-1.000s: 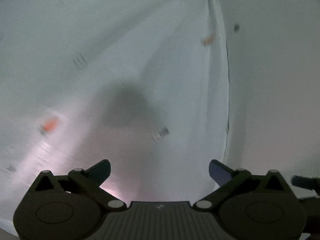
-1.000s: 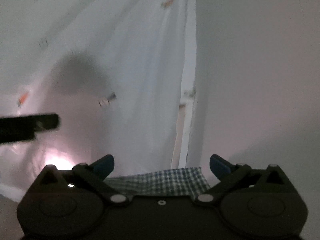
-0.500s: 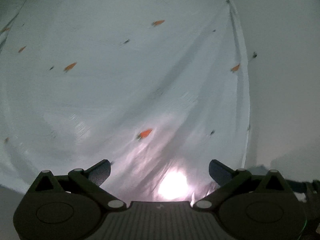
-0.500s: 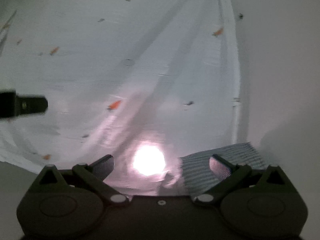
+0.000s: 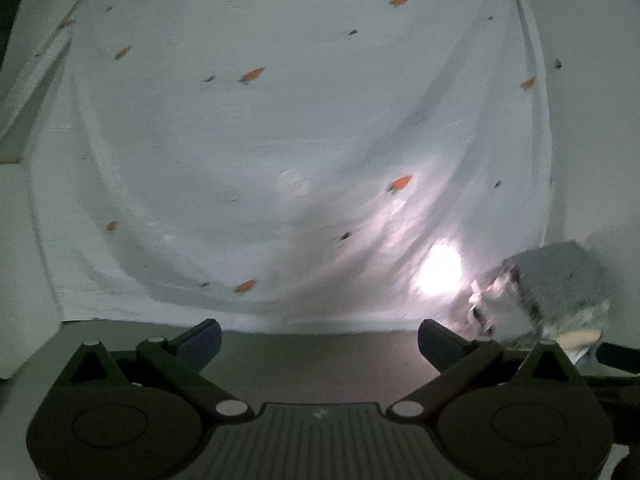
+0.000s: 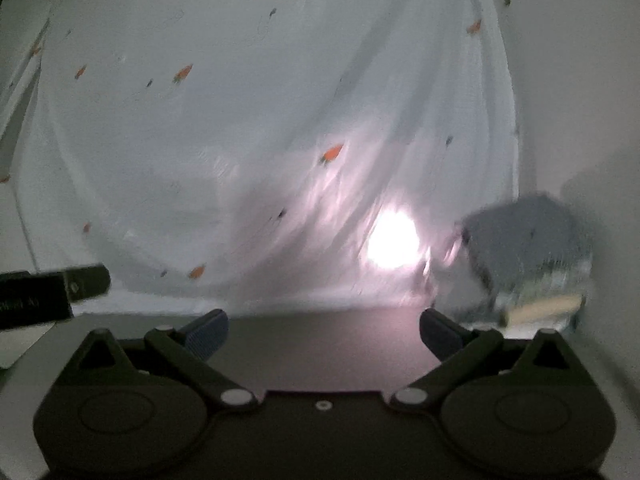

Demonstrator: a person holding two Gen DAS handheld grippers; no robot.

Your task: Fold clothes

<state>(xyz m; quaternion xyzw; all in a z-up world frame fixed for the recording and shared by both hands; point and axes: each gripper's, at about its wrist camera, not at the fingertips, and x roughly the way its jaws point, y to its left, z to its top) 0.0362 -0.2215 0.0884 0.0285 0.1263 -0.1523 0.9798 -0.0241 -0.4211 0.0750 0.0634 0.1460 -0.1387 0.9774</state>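
Note:
A white cloth with small orange carrot prints (image 5: 280,140) lies spread flat ahead of me; it also fills the right wrist view (image 6: 240,120). A folded blue-checked garment (image 5: 560,280) lies at its right edge, blurred, and shows in the right wrist view (image 6: 524,248). My left gripper (image 5: 319,340) is open and empty, just short of the cloth's near hem. My right gripper (image 6: 324,330) is open and empty, likewise short of the hem.
The cloth lies on a pale surface (image 5: 592,120) that runs on to the right. A bright glare spot (image 5: 438,272) sits on the cloth near the checked garment. The left gripper's dark body (image 6: 52,292) shows at the left edge of the right wrist view.
Both grippers have pulled back from the cloth. More of the white cloth and its near hem now shows. The checked garment has shifted from under the right gripper to the right side.

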